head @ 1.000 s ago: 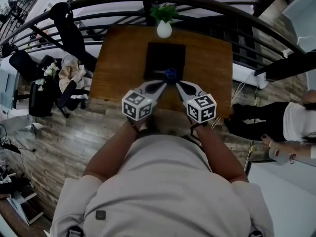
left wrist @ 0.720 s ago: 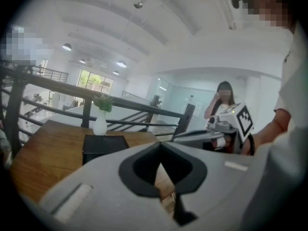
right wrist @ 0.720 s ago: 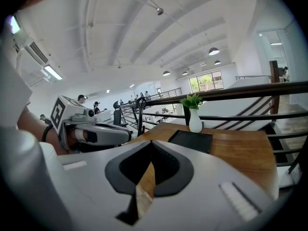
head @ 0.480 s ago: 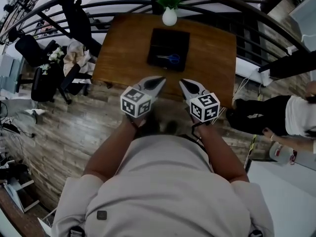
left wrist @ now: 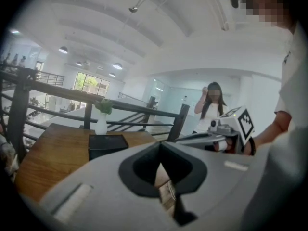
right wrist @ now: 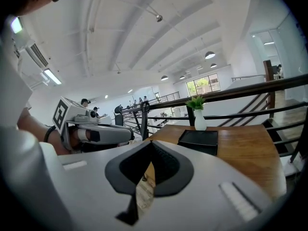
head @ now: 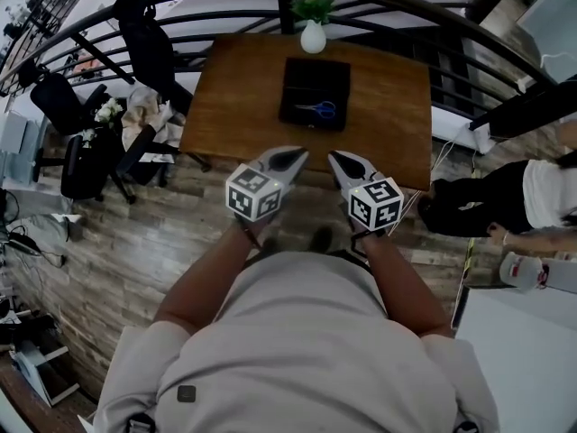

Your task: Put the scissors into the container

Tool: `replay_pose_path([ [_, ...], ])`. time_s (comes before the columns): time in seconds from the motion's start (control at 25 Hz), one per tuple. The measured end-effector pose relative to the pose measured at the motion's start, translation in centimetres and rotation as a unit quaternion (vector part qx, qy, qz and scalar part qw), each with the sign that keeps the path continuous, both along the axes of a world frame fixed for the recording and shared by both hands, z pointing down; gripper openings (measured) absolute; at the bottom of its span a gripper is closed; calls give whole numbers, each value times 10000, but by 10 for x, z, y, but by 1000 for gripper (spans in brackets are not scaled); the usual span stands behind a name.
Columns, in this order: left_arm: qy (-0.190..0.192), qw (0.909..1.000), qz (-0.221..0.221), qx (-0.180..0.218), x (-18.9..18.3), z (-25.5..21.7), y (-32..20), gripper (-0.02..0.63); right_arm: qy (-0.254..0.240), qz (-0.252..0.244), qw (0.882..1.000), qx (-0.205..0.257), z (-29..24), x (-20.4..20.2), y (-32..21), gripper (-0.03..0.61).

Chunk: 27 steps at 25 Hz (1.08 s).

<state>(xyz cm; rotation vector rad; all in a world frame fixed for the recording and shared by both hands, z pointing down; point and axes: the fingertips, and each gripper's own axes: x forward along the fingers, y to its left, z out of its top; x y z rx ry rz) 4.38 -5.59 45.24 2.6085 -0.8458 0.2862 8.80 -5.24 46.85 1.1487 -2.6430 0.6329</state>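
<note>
The scissors [head: 317,109] are lying flat inside the black container [head: 315,75], which is sitting mid-counter [head: 234,97] with a vase [head: 313,36] at its 12 o'clock, so the job looks finished. At the container's 6 o'clock, beyond the counter edge, the left gripper [head: 293,155] and right gripper [head: 339,159] are hovering, fingers pressed together on nothing. No readable writing is showing, only square markers.
</note>
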Motion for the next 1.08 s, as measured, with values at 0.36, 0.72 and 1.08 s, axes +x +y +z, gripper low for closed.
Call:
replay_pose_path([
  [0.36, 81, 9991, 411, -2, -46, -11, 43, 3, 82, 324, 9994, 115, -17, -53, 45, 8],
  [0.72, 115, 9971, 753, 47, -87, -18, 79, 3, 107, 646, 9974, 288, -29, -100, 78, 8],
  [1.08, 204, 9963, 831, 92, -108, -31, 92, 3, 166, 794, 9962, 327, -41, -120, 96, 8],
])
